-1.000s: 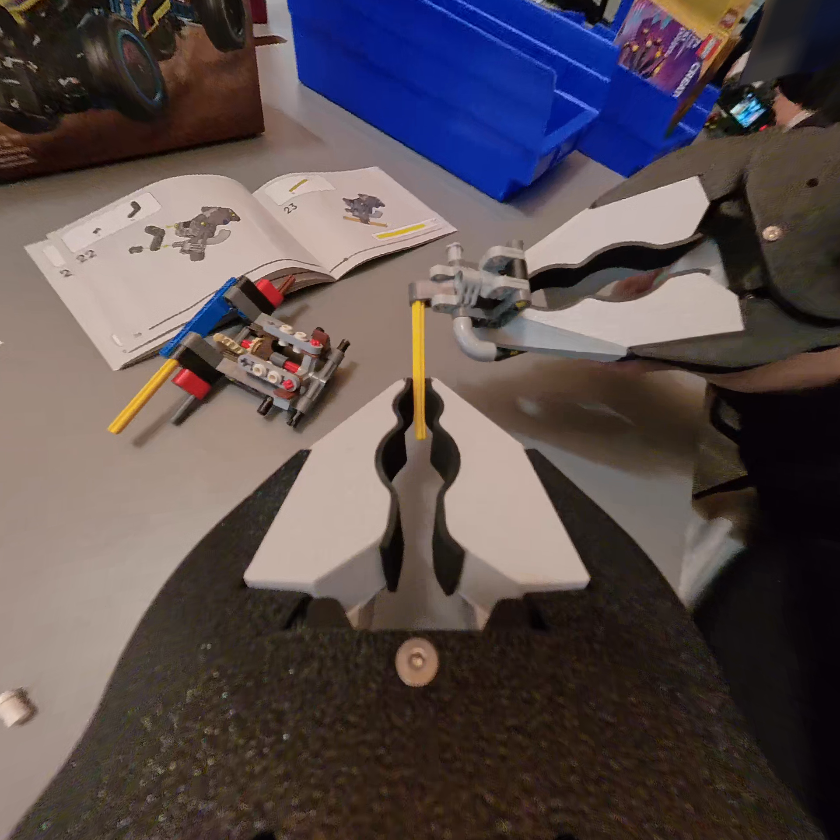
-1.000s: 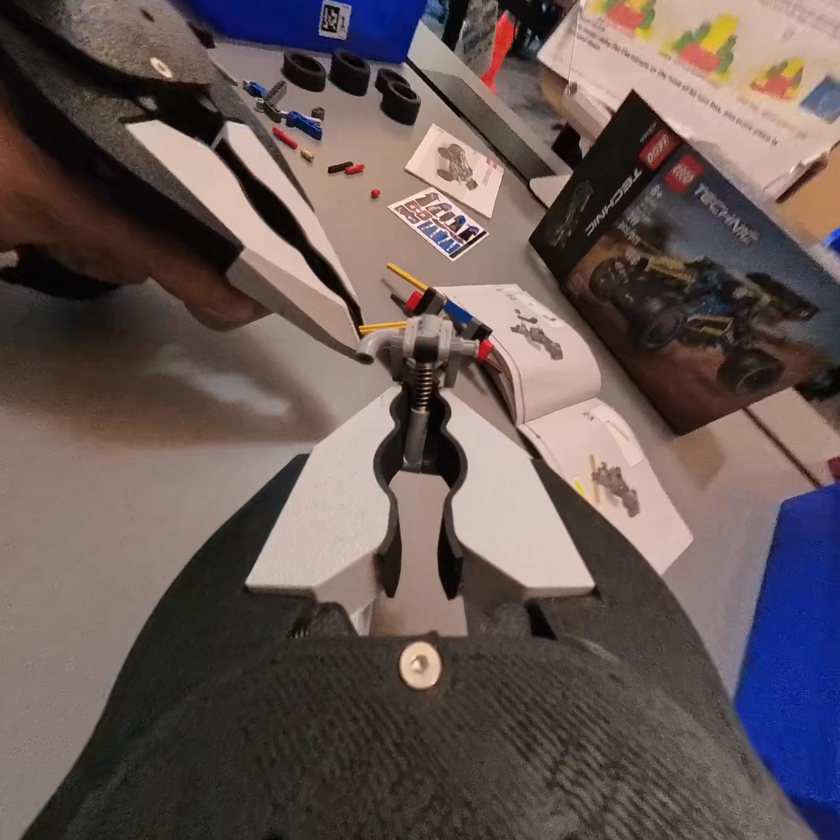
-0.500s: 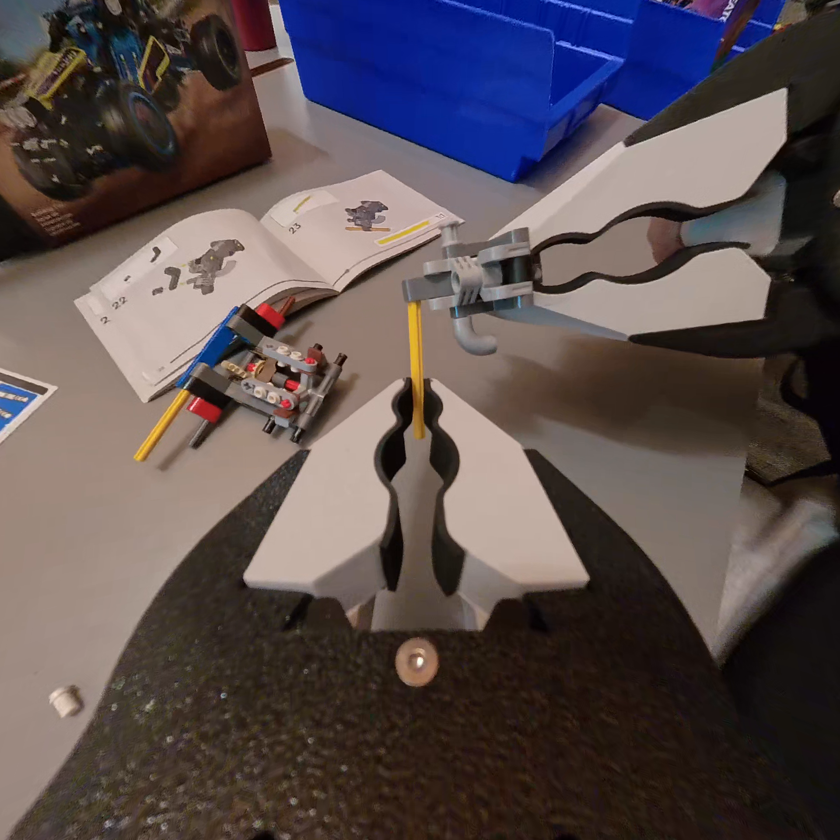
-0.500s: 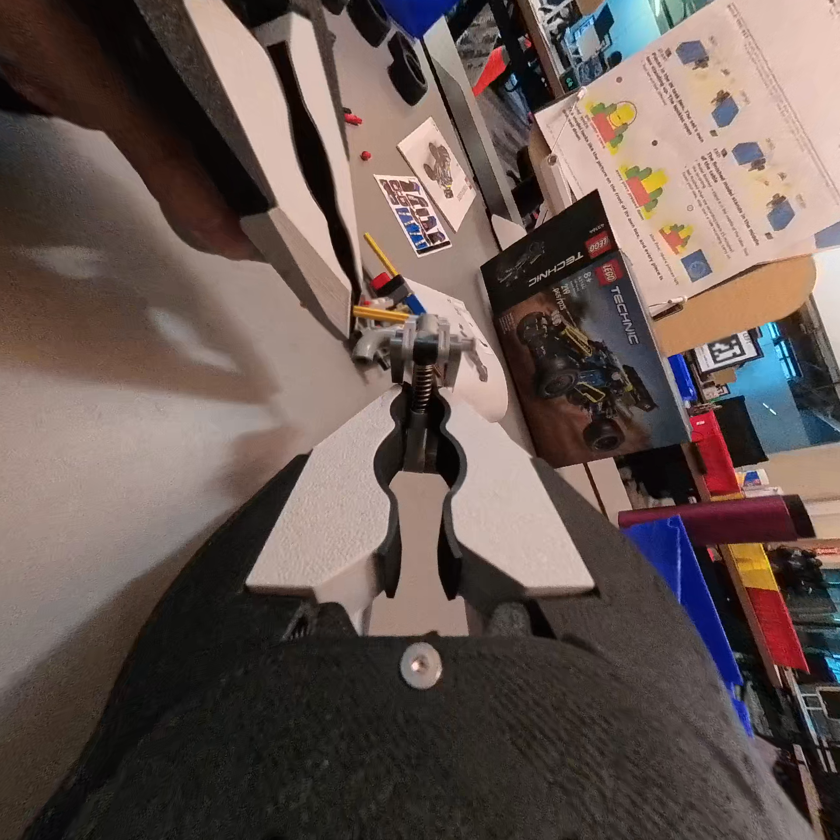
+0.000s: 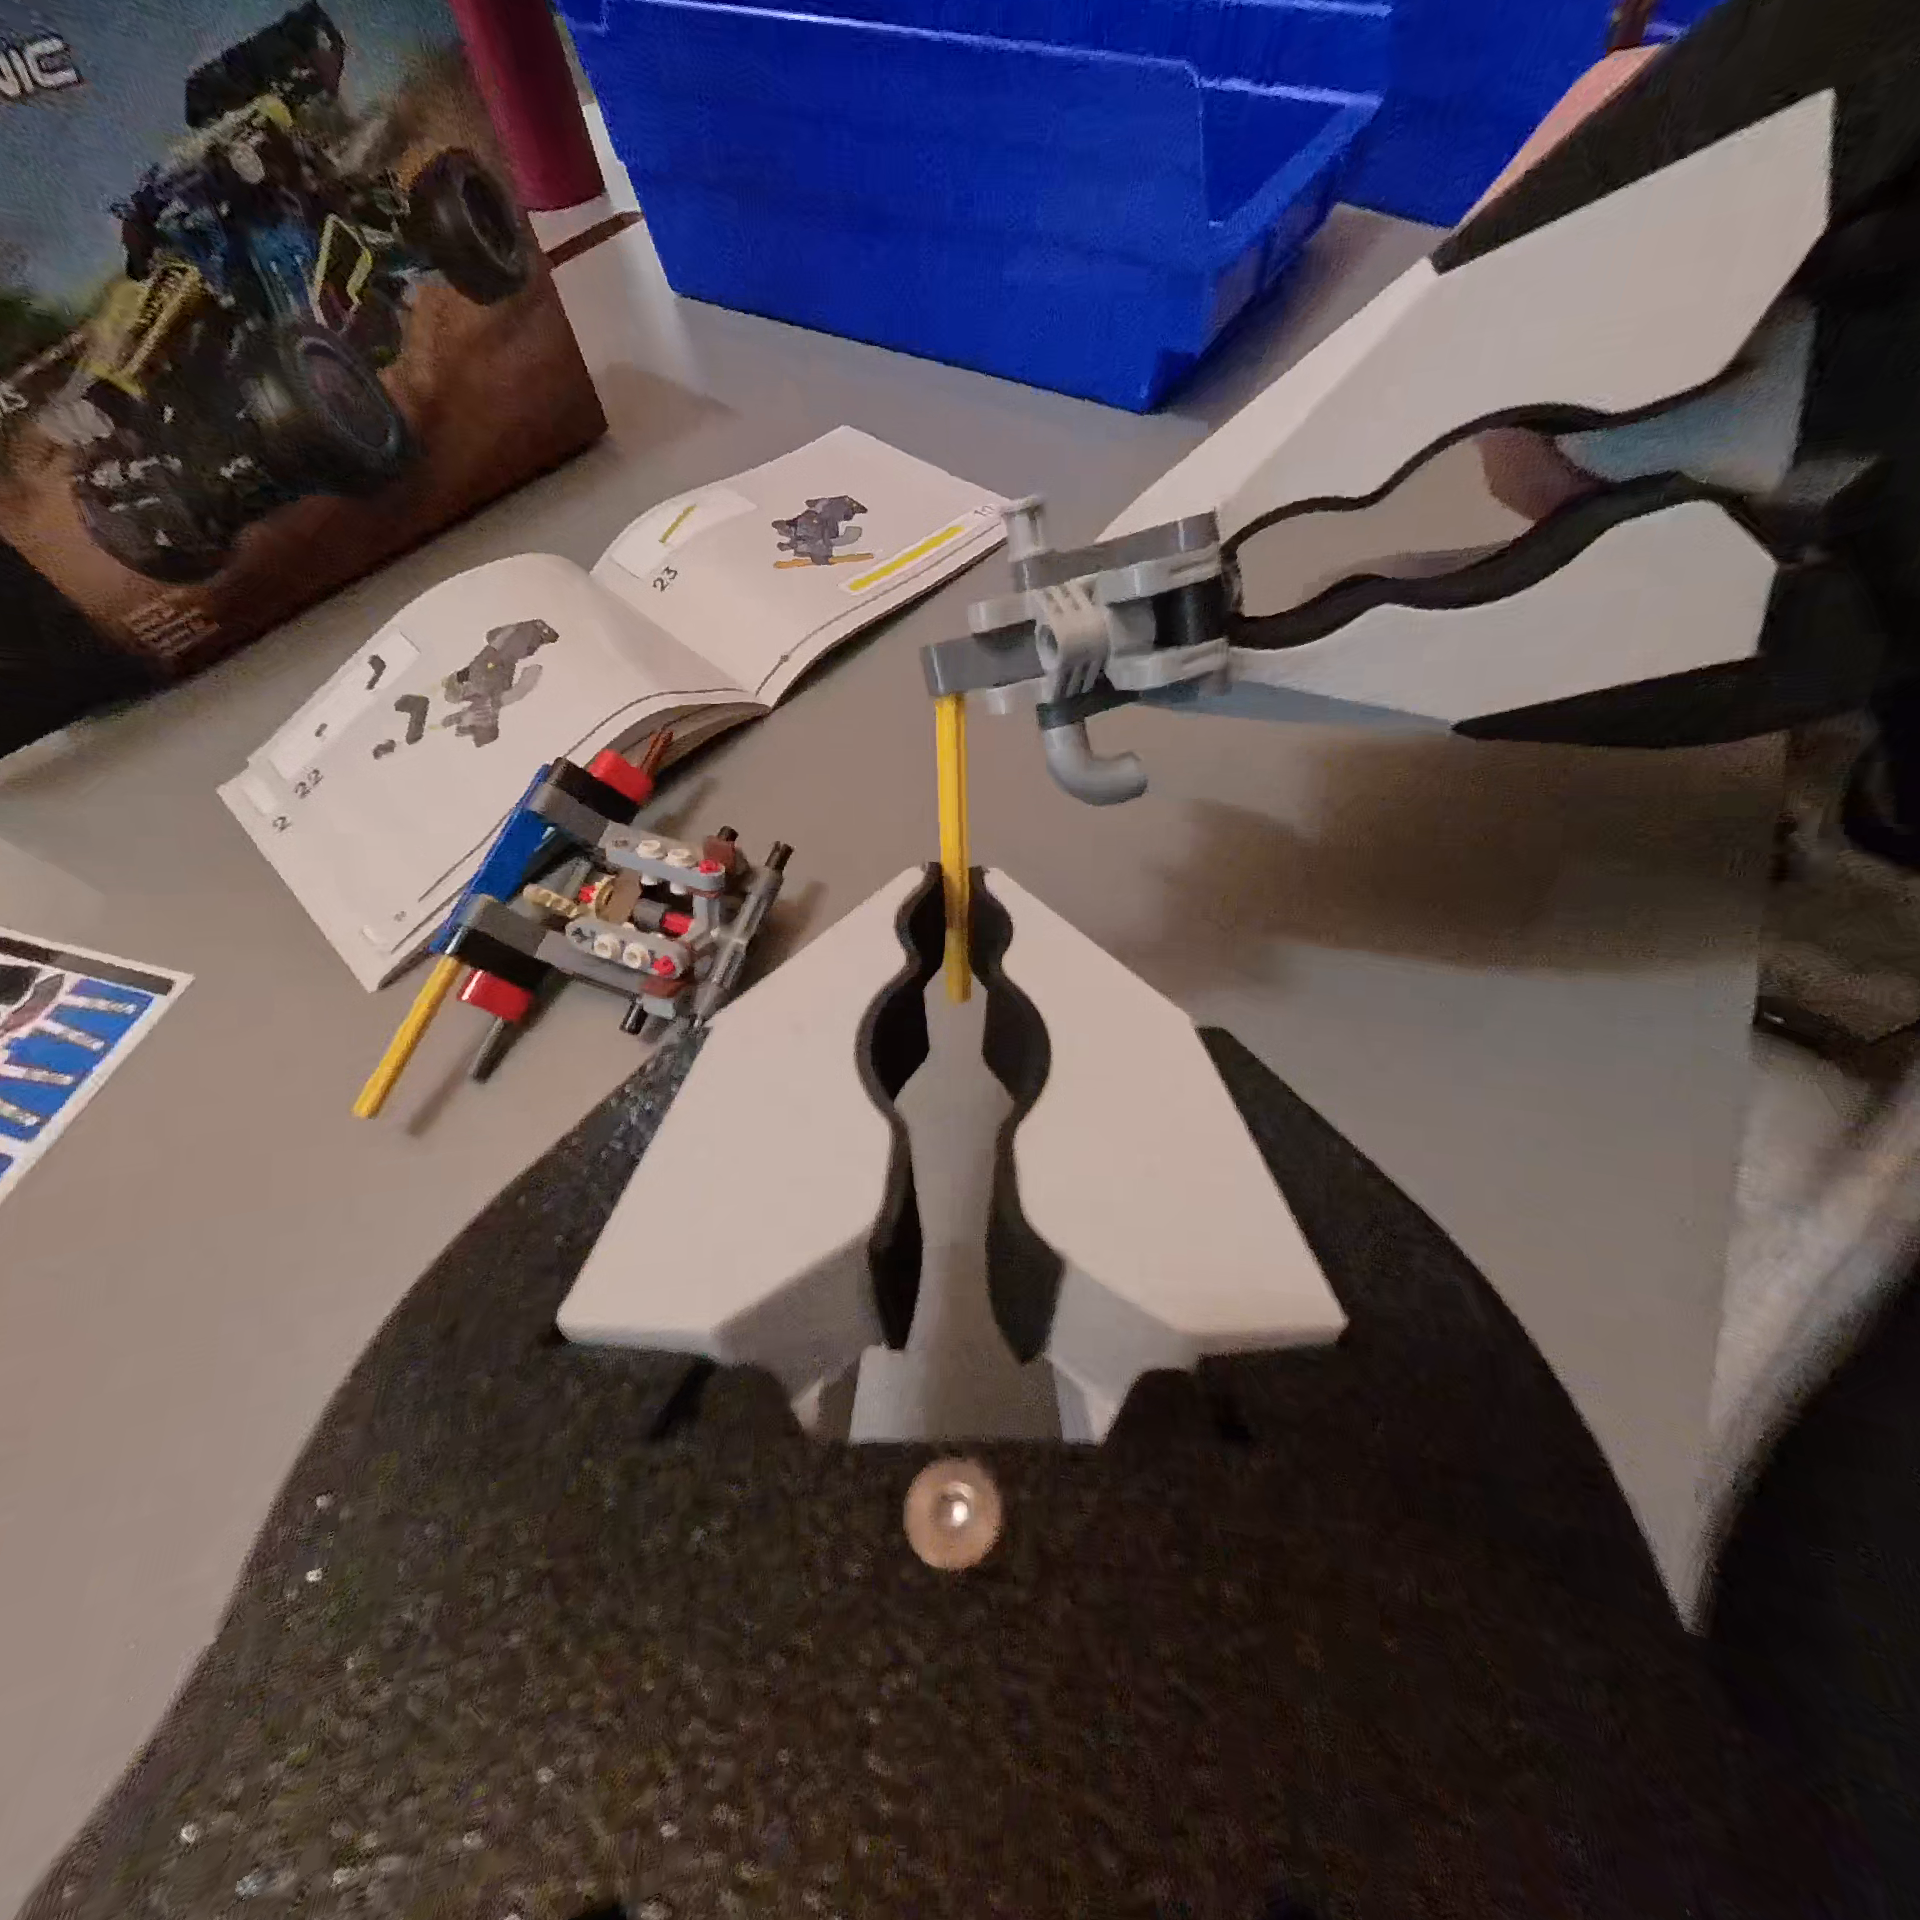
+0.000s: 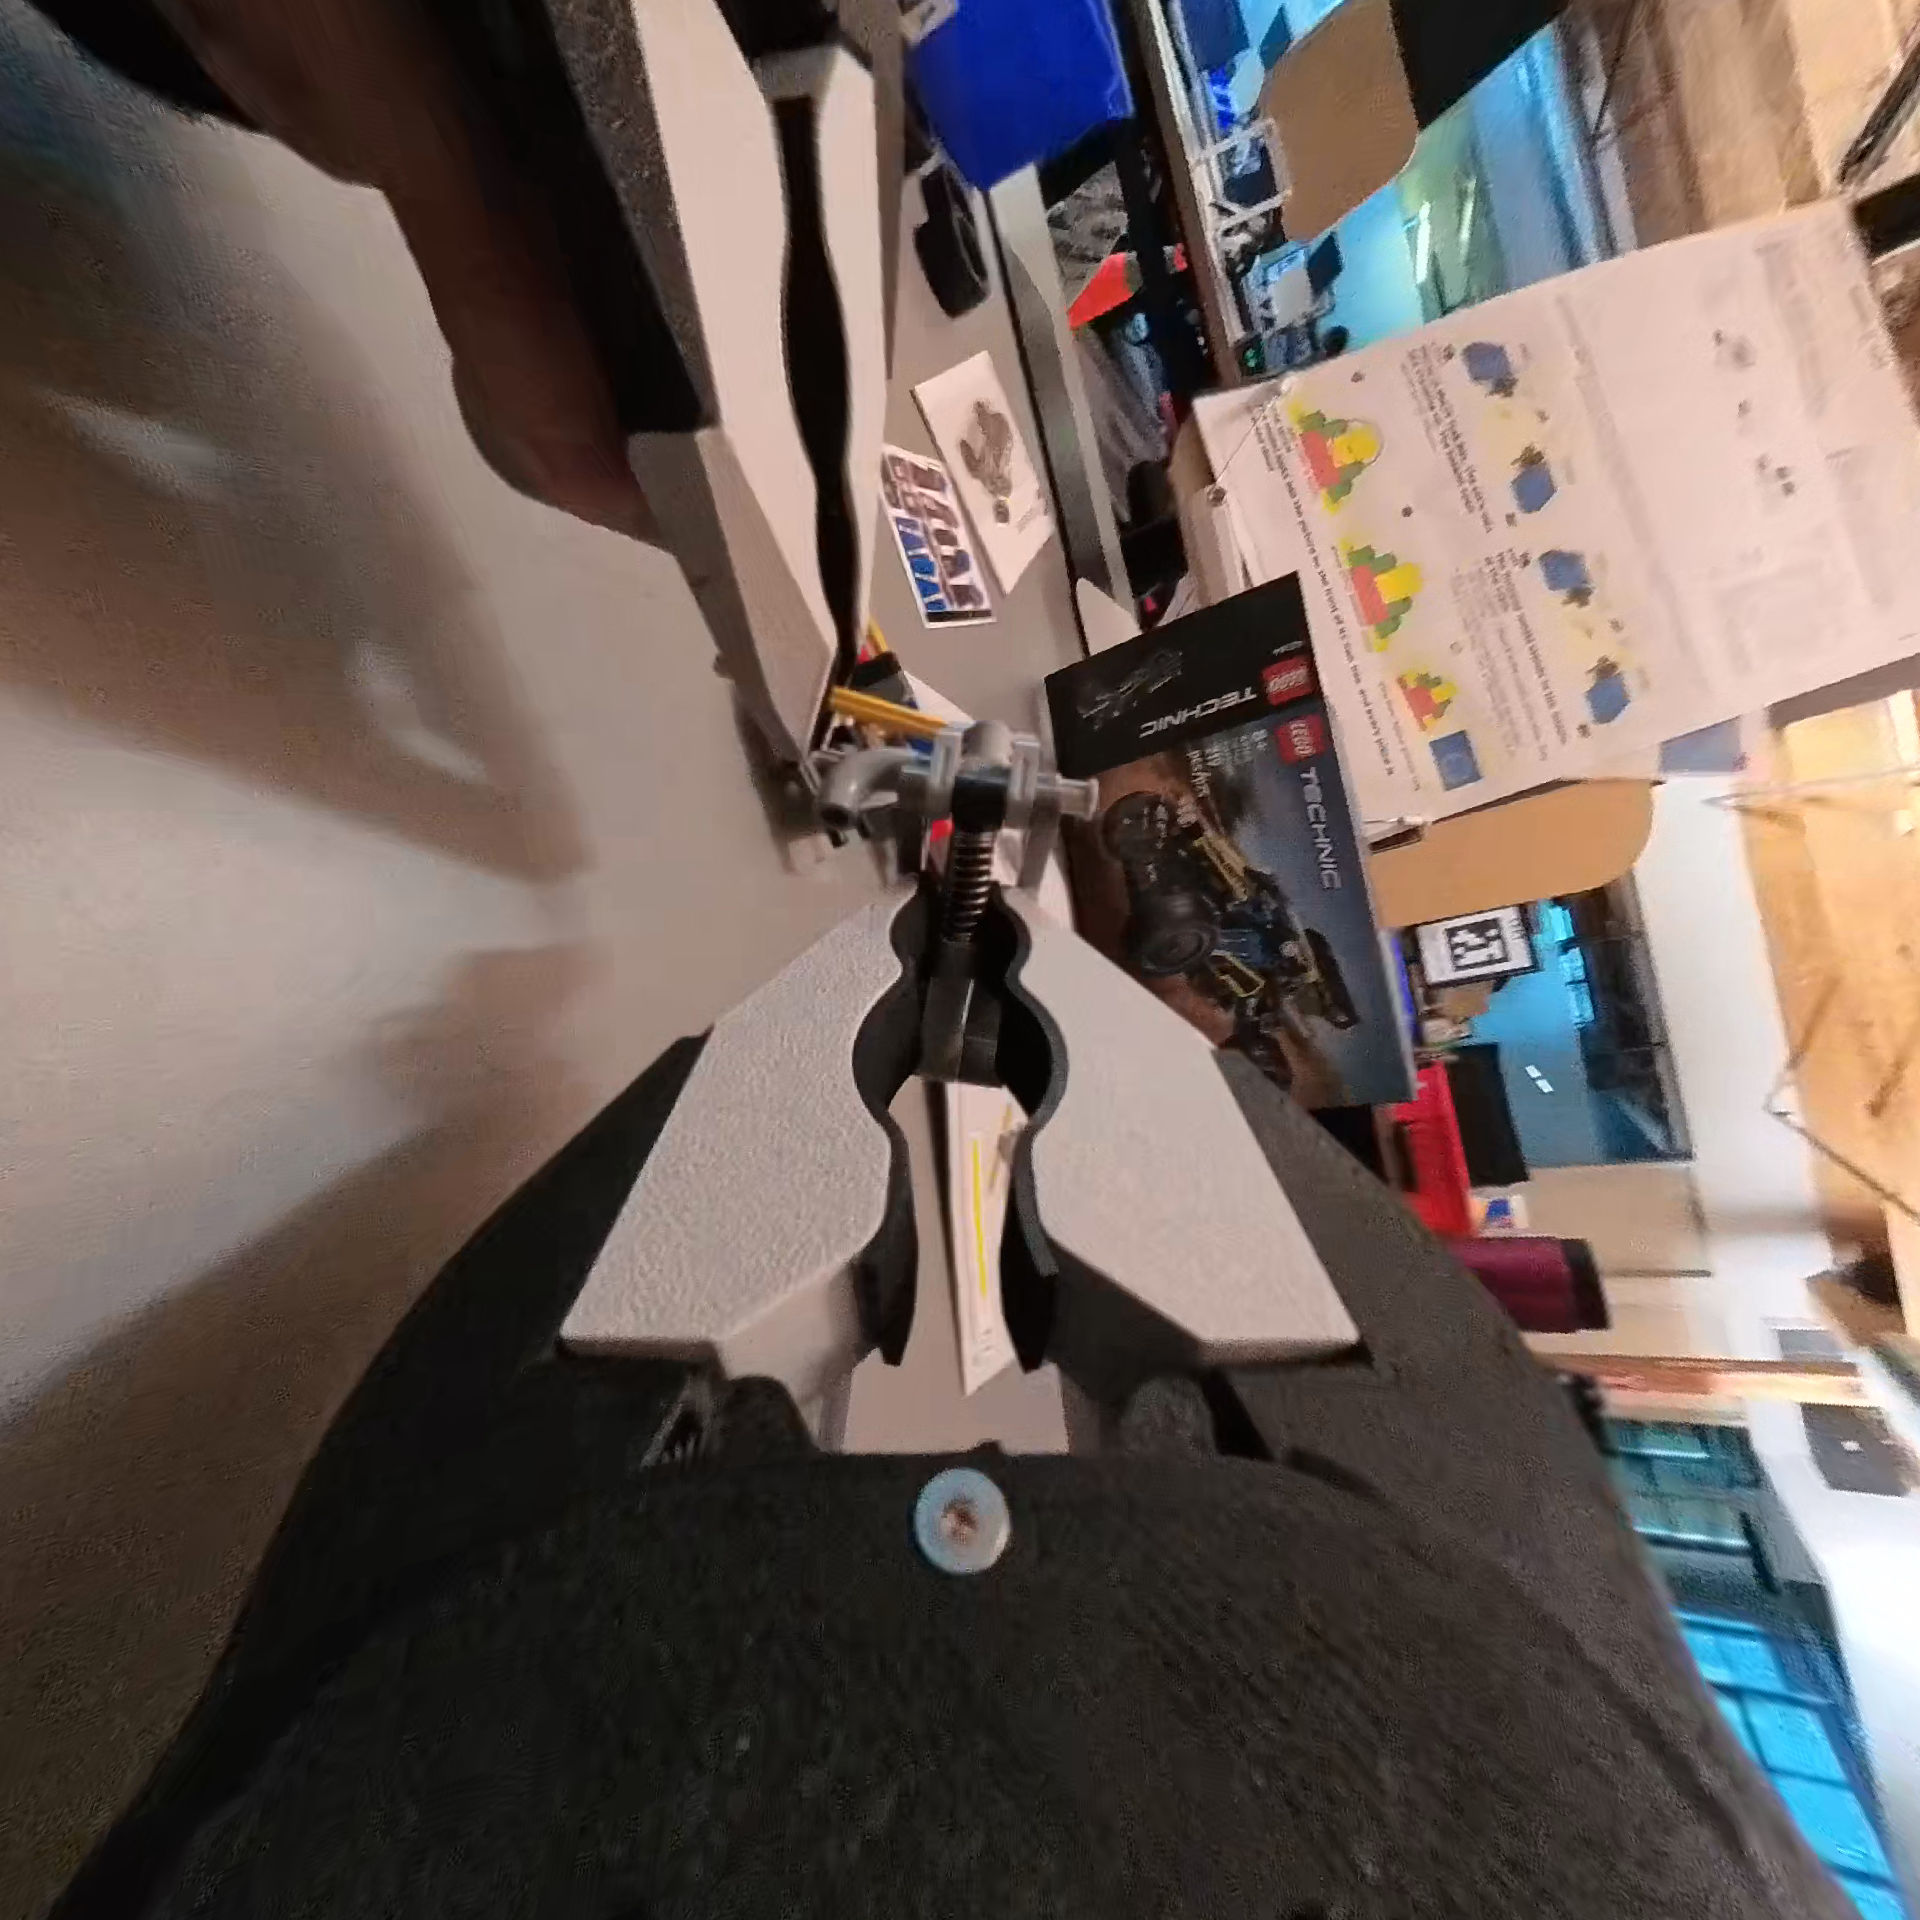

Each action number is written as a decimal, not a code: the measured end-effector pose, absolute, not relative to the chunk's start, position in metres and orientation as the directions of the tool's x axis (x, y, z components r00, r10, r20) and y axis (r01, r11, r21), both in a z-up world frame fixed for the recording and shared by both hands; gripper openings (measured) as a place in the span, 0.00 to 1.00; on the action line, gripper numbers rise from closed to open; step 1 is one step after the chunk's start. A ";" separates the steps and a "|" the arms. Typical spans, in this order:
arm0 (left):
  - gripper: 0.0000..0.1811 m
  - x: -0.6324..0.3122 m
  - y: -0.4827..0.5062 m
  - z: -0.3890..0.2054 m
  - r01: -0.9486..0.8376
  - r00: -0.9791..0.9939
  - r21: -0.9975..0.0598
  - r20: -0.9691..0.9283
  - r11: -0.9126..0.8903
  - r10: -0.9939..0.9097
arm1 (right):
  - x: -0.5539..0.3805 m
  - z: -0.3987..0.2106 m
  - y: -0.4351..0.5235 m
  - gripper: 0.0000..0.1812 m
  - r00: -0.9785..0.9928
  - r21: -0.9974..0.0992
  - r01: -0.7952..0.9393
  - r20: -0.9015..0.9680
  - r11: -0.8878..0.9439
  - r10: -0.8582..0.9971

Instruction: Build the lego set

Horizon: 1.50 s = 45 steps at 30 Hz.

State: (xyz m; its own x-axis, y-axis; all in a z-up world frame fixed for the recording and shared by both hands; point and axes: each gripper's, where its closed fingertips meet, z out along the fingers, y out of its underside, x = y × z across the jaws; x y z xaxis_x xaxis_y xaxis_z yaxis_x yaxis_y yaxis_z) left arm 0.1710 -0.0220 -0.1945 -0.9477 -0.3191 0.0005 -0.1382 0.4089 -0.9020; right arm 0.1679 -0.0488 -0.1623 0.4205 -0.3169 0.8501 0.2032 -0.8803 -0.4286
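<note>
My left gripper [image 5: 951, 883] is shut on a thin yellow axle [image 5: 951, 800] that stands up from its tips into a grey lego sub-assembly [image 5: 1081, 634]. My right gripper [image 6: 961, 914] is shut on that sub-assembly's black spring shock absorber [image 6: 966, 883]; the grey cross piece [image 6: 961, 774] sticks out past its tips. In the left wrist view the right gripper [image 5: 1231, 613] comes in from the right, held above the table. The left gripper's fingers [image 6: 769, 582] show at upper left of the right wrist view, touching the sub-assembly. A partly built chassis [image 5: 613, 914] lies on the table.
An open instruction booklet [image 5: 582, 665] lies behind the chassis. The set's box [image 5: 260, 343] stands at the back left, blue bins [image 5: 966, 177] behind. A sticker sheet [image 5: 62, 1039] lies at left. Black tyres [image 6: 951, 249] and a leaflet [image 6: 982, 457] lie farther off on the grey table [image 5: 208, 1299].
The right gripper has rolled further, so its view is now tilted almost sideways. The sub-assembly has turned with it on the yellow axle. The left gripper still holds the axle.
</note>
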 end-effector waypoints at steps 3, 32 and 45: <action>0.00 0.163 -0.025 -0.183 -0.295 -0.945 -0.923 0.243 0.248 -0.218 | 0.164 -0.153 -0.043 0.04 0.409 -0.472 0.250 0.843 -0.845 -0.350; 0.00 0.172 -0.017 -0.161 -0.021 -0.944 -0.953 -0.081 0.302 -0.320 | 0.164 -0.127 -0.035 0.03 0.288 -0.516 0.284 0.850 -0.808 -0.442; 0.01 0.171 -0.016 -0.192 -0.154 -0.953 -0.889 0.019 0.432 -0.301 | 0.167 -0.153 -0.026 0.03 0.382 -0.505 0.225 0.833 -0.833 -0.401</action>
